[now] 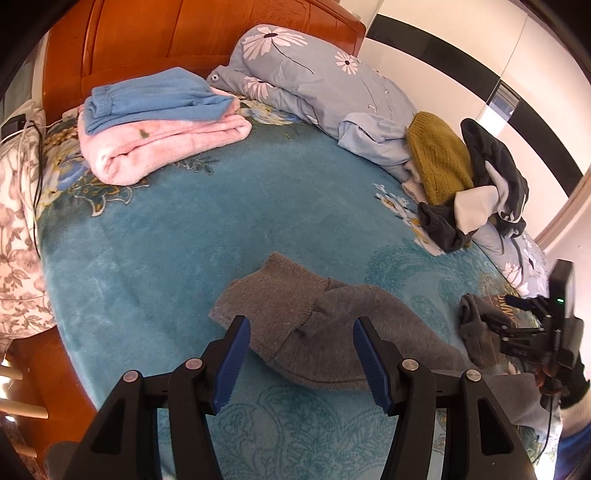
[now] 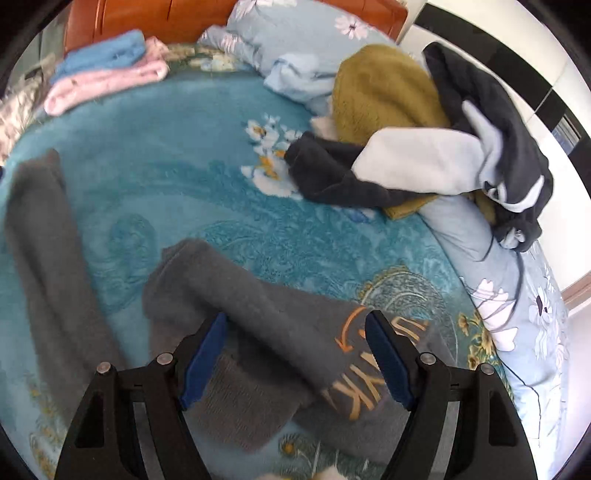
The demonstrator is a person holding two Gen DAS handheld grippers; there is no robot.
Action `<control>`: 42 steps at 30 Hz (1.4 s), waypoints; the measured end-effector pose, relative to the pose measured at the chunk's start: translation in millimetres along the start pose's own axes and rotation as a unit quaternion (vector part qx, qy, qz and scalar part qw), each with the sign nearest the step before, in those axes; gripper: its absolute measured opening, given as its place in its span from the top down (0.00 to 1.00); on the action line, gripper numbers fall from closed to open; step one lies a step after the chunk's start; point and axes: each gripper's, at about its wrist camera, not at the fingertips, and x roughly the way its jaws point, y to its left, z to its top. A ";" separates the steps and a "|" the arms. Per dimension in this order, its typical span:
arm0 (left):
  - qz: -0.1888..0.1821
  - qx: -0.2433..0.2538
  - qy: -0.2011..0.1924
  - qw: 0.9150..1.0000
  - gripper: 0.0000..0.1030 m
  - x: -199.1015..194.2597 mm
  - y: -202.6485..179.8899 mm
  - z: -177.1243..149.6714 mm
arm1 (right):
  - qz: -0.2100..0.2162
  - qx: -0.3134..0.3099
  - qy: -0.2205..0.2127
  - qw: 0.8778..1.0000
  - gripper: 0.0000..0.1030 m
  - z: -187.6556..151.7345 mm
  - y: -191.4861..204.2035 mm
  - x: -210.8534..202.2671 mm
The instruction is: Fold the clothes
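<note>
a: status of the left gripper (image 1: pixel 300 354)?

b: jaws spread wide, nothing between them. it hovers over one end of the grey sweater (image 1: pixel 314 325), which lies on the teal floral blanket (image 1: pixel 166 229) near the bed's front edge.

a: and the right gripper (image 2: pixel 295 354)?

b: also parted, holding nothing. the sweater's sleeve (image 2: pixel 229 291) lies folded across the body, and the orange lettering (image 2: pixel 354 369) sits right under the right finger. in the left view the right gripper (image 1: pixel 517 314) shows at the garment's far end.

a: step in hand?

b: judged mid-fold — sleeves being brought in, body not yet halved. recommend each gripper bites a double layer at a matching corner, then lifts evenly so the knit does not drag or skew (soft wool will likely sag between the grips).

a: remaining work?

b: an unfolded heap — mustard knit (image 2: pixel 384 96), dark grey garment (image 2: pixel 480 122) — rests against the floral pillows (image 2: pixel 303 33). folded blue (image 1: pixel 147 99) and pink (image 1: pixel 155 144) pieces are stacked by the headboard (image 1: pixel 147 33).
</note>
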 end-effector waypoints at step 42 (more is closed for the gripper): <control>0.006 -0.104 -0.015 0.995 0.40 -4.9 83.4 -4.7 | 0.218 0.167 -0.087 0.958 0.88 121.3 -17.0 -20.8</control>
